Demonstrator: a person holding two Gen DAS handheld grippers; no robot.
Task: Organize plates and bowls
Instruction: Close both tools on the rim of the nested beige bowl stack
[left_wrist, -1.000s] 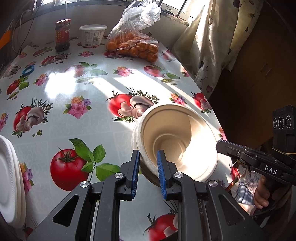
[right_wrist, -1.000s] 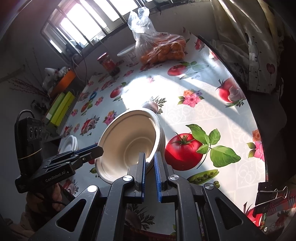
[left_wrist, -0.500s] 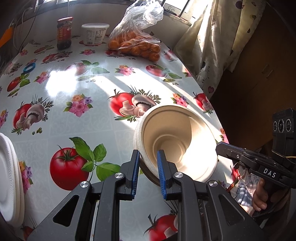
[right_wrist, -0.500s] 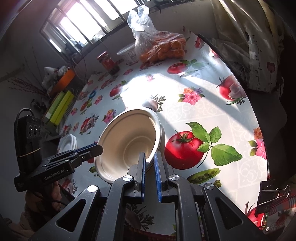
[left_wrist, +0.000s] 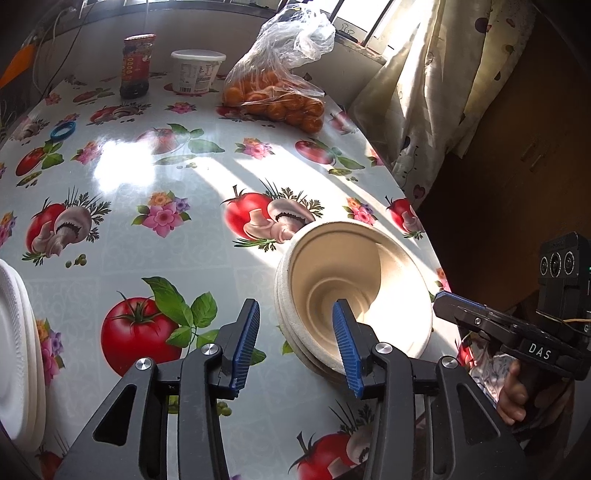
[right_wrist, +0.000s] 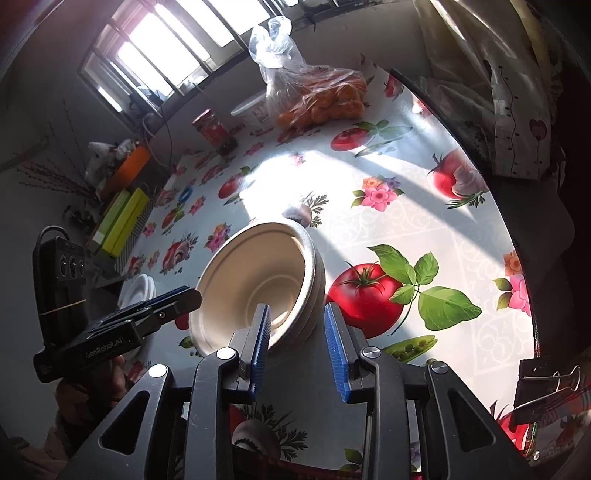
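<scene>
A stack of beige paper bowls (left_wrist: 369, 280) sits on the printed tablecloth near the table's right edge; it also shows in the right wrist view (right_wrist: 258, 280). My left gripper (left_wrist: 299, 347) is open, its fingers on either side of the stack's near rim. My right gripper (right_wrist: 299, 332) is open too, straddling the opposite rim. A stack of white plates (left_wrist: 16, 354) lies at the left edge, and shows small in the right wrist view (right_wrist: 138, 290).
At the back stand a bag of oranges (left_wrist: 280, 96), a white tub (left_wrist: 197, 72) and a dark jar (left_wrist: 136, 66). A blue ring (left_wrist: 62, 130) lies far left. A curtain (left_wrist: 443, 92) hangs past the right table edge. Green boxes (right_wrist: 122, 221) lie beyond.
Both grippers have opened and let go of the bowl stack's rim. The stack now rests on the table. Both grippers stayed in place.
</scene>
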